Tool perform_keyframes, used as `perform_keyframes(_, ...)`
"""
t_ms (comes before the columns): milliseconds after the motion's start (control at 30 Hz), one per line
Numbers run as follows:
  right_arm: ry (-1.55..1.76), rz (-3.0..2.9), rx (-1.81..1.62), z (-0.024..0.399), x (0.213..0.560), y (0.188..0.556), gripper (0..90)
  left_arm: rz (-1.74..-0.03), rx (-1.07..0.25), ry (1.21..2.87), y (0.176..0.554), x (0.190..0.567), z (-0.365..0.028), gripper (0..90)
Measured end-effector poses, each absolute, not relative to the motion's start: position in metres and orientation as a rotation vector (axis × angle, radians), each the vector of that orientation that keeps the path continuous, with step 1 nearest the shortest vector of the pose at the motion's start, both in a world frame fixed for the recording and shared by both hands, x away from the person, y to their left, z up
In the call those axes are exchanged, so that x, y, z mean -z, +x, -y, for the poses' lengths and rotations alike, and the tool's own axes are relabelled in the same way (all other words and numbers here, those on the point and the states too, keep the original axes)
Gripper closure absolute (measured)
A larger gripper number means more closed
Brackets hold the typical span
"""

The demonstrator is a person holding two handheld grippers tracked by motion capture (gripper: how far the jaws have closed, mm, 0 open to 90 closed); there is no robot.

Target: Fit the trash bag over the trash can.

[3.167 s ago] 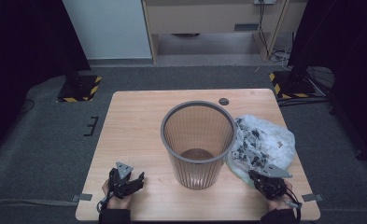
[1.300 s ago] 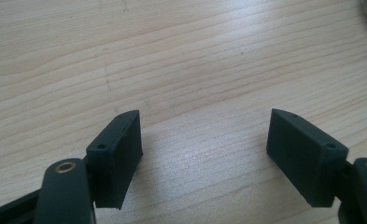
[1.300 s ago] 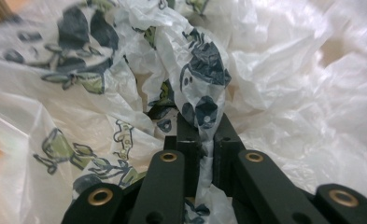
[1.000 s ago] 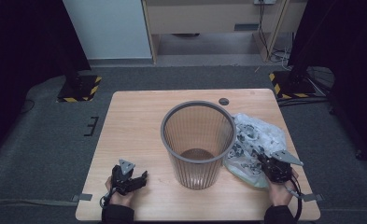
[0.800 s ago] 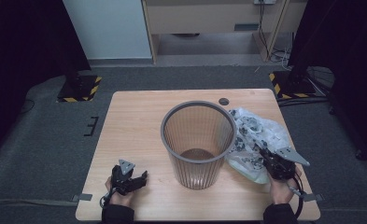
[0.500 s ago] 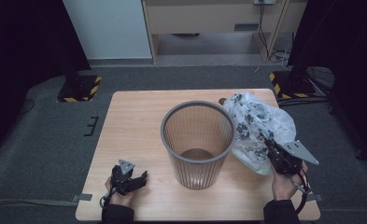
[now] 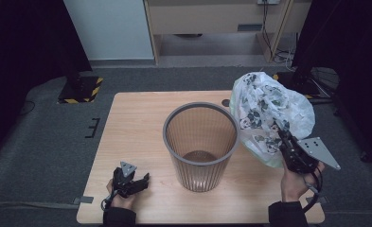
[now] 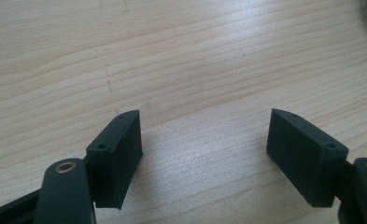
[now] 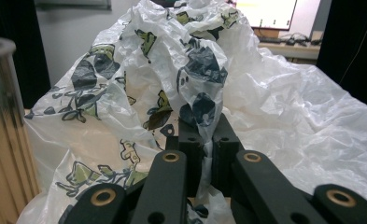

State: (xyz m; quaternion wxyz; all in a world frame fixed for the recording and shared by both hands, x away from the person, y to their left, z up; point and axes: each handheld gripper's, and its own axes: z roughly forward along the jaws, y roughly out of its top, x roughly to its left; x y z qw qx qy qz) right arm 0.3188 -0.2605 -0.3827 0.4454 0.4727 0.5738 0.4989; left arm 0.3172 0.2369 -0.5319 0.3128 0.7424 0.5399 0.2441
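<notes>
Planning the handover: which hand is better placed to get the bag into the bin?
Right. Its tongs are shut on the white printed plastic bag, held beside the grey mesh bin; the left tongs lie open on the table.

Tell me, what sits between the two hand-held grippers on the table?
In the high view, a grey mesh wastebasket stands between the left hand-held gripper and the right hand-held gripper.

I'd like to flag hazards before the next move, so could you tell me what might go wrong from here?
The right gripper pinches just a thin fold of the plastic bag, so the bag could slip free or tear. The bag hangs close beside the wastebasket; swinging it across might catch the rim and tip the basket. The left gripper rests open on the table, away from the basket, so nothing steadies it.
</notes>
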Motion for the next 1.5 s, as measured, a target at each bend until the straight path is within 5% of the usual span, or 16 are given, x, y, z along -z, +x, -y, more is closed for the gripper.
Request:
perform_keyframes(767,1.02,-1.285,-1.267,0.24,0.308,0.274,85.9,-1.422,-0.644,1.958,0.317,0.532,-0.237,26.0)
perform_keyframes(1500,0.973,-1.279,-1.35,0.172,0.313,0.25,85.8,-1.416,-0.647,1.964,0.317,0.532,-0.237,26.1)
